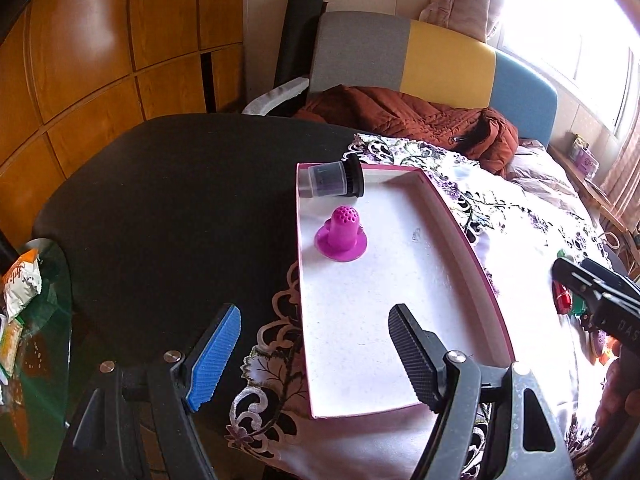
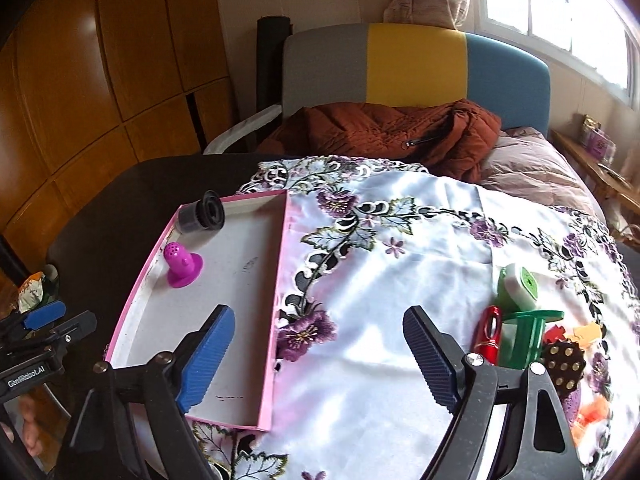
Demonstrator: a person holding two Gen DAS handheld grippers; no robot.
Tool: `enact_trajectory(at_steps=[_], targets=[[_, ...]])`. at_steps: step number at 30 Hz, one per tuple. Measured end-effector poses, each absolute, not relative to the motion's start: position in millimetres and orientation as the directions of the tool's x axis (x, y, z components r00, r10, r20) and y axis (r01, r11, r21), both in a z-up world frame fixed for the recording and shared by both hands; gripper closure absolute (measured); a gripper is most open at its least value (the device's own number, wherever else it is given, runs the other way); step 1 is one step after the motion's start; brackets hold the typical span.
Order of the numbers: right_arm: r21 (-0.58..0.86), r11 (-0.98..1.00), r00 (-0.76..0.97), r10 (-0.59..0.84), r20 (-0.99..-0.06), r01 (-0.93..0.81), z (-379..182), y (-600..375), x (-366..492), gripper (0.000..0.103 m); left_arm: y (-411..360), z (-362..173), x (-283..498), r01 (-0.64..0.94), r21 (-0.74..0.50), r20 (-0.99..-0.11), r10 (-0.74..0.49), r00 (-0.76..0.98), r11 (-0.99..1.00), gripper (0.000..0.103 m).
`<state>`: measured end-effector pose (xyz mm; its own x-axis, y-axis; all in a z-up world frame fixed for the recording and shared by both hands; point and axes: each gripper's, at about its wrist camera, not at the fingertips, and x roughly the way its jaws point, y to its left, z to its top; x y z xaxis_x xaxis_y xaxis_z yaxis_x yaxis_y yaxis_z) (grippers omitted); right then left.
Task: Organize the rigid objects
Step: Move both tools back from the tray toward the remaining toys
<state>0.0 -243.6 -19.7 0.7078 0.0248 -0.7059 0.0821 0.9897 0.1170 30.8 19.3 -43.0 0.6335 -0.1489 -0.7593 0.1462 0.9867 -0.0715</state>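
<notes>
Pink tray [image 2: 280,280] flat on the cloth-covered desk [image 2: 400,240], stiff and shallow, best taken by a rim; holding a black-capped cup [image 2: 202,216] on its side and an upright magenta stopper [image 2: 182,264]. Loose pile near the right edge: green reel [image 2: 524,336], red clip [image 2: 488,332], likely light and hard, graspable across their narrow waists. Left claw [image 1: 316,354] wide and empty; right claw [image 2: 320,356] wide, empty

tongs [image 1: 316,354]: black frame | blue and black ribbed pads | silver screws
</notes>
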Motion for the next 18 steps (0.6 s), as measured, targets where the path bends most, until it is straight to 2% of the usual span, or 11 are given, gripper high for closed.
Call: enact_trajectory(at_steps=[10, 13, 18], targets=[[0.093, 0.973, 0.718, -0.089, -0.690, 0.210, -7.7, -301.0, -20.8, 0.004, 12.6, -43.1, 29.0, 0.167, -0.067, -0.761, -0.159, 0.629, 0.984, 0.026], [0.082, 0.959, 0.723, -0.147, -0.675, 0.271, 0.3, -328.5, -27.9, 0.000, 8.6, -43.8, 28.4, 0.183, -0.067, -0.763, -0.168, 0.624, 0.981, 0.026], [0.058, 0.904, 0.703, -0.288, -0.650, 0.423, 12.0, -389.0, -46.6, 0.000, -1.4, -43.5, 27.5, 0.228, -0.077, -0.763, -0.205, 0.613, 0.971, 0.026]])
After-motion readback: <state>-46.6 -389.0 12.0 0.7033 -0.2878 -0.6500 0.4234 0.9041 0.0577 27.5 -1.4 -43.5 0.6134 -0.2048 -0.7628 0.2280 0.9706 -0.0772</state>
